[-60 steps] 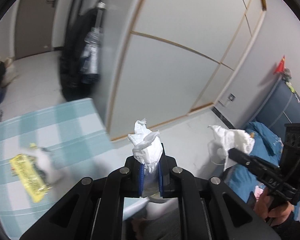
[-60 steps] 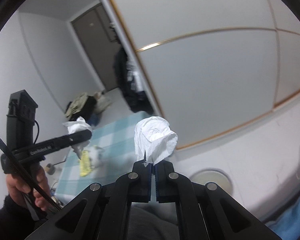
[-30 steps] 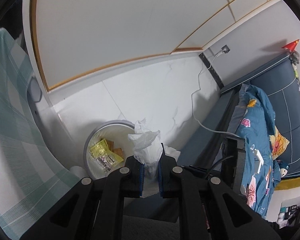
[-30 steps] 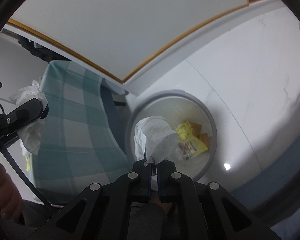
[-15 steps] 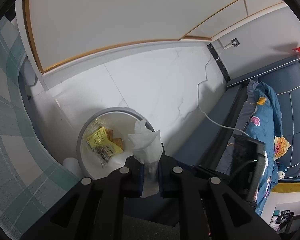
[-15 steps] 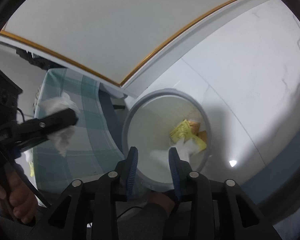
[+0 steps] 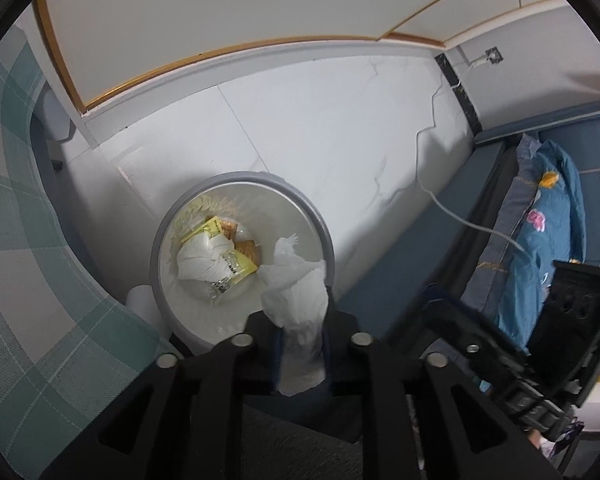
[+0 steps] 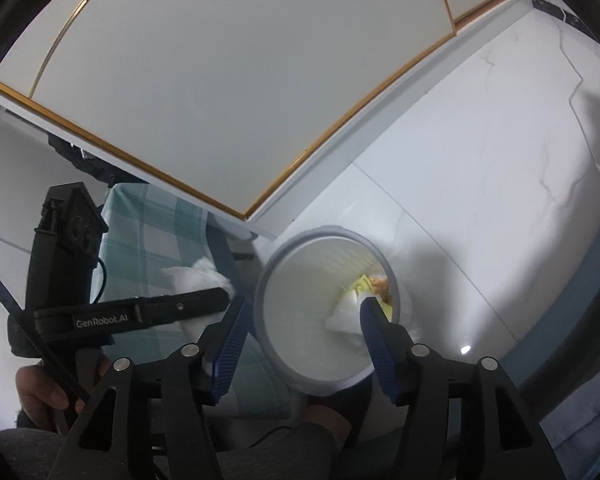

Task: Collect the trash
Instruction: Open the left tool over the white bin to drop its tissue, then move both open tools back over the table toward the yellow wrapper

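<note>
A round grey-rimmed bin [image 7: 242,177] stands on the white floor, holding yellow wrappers [image 7: 210,230] and a crumpled white tissue [image 7: 202,258]. My left gripper [image 7: 302,318] hangs over the bin's near rim. Its jaws are opening, and a second white tissue [image 7: 296,292] still stands upright between the pads, touching both. In the right wrist view my right gripper [image 8: 304,304] is above the bin [image 8: 332,233] with its jaws opening wide and nothing between them. The dropped tissue [image 8: 342,316] lies inside. The left gripper [image 8: 220,298] and its tissue [image 8: 204,274] show at the left.
A table with a teal check cloth [image 7: 20,240] rises just left of the bin. A blue bed with a floral quilt [image 7: 548,240] lies to the right. A white cable [image 7: 432,168] runs over the floor. Pale sliding doors [image 7: 220,8] close off the far side.
My right gripper opened and its tissue fell into the bin. My left gripper sank closer to the bin with its tissue, and its jaws widened a little.
</note>
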`<state>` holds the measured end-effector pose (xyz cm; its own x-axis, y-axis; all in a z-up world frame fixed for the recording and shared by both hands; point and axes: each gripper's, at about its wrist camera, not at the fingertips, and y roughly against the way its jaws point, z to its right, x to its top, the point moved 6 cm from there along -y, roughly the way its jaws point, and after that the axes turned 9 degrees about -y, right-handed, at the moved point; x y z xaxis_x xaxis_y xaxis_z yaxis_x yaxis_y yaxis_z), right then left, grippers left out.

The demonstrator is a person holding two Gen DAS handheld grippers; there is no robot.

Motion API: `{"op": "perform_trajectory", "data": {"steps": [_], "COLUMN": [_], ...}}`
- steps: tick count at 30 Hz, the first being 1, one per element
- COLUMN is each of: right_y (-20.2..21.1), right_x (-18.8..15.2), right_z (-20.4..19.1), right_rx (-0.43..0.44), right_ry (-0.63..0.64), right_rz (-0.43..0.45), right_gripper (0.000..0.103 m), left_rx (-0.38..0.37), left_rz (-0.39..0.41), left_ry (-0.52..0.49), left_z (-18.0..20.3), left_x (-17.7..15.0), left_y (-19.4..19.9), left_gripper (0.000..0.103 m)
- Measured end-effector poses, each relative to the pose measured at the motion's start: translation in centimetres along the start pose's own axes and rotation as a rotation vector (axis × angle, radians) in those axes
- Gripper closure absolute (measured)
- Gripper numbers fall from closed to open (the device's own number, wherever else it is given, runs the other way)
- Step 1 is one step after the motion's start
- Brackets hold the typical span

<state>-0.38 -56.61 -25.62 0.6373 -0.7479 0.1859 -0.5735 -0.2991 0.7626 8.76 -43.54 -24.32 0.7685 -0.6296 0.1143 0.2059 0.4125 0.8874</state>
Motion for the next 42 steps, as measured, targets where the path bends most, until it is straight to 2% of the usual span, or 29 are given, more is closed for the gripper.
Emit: {"op": "perform_trajectory", "data": {"steps": [4,10,20,26,34,42], "right_y": [0.1,0.5,2.1,4.6,9.2,11.9], "right_x": [0.1,-0.1,-0.1,-0.2,-0.1,-2.0], "right_z": [-0.4,-0.8,-2.0,-4.8,-10.3,-19.3], "right_rx": [0.0,-0.017,-0.013,-0.022,0.031,0.118], "right_ry": [-0.004,-0.01,-0.005,0.078,0.173,0.332], "right_rz": [0.005,0.017,0.043,0.114,0.224,0.274], "right_gripper": [0.041,0.031,0.024,0.021,0.018,0.017], "left_rx": [0.039,0.09,0.159,0.181,0.264,0.341], "left_rz": [0.004,0.063,0.222,0.316,0.486,0.651], "left_ry": [-0.029,-0.063,-0.039,-0.049,-0.045,0.013], "left_z": [0.3,0.2,-0.7,-0.2,-0.2,-1.7], "left_x": [-0.2,-0.4,-1.1,-1.7,-3.2,-6.0], "left_y": [0.4,1.9,5.6,9.4,16.2,22.8], "left_gripper": [0.057,0.046,0.043,0.043,0.037,0.037]}}
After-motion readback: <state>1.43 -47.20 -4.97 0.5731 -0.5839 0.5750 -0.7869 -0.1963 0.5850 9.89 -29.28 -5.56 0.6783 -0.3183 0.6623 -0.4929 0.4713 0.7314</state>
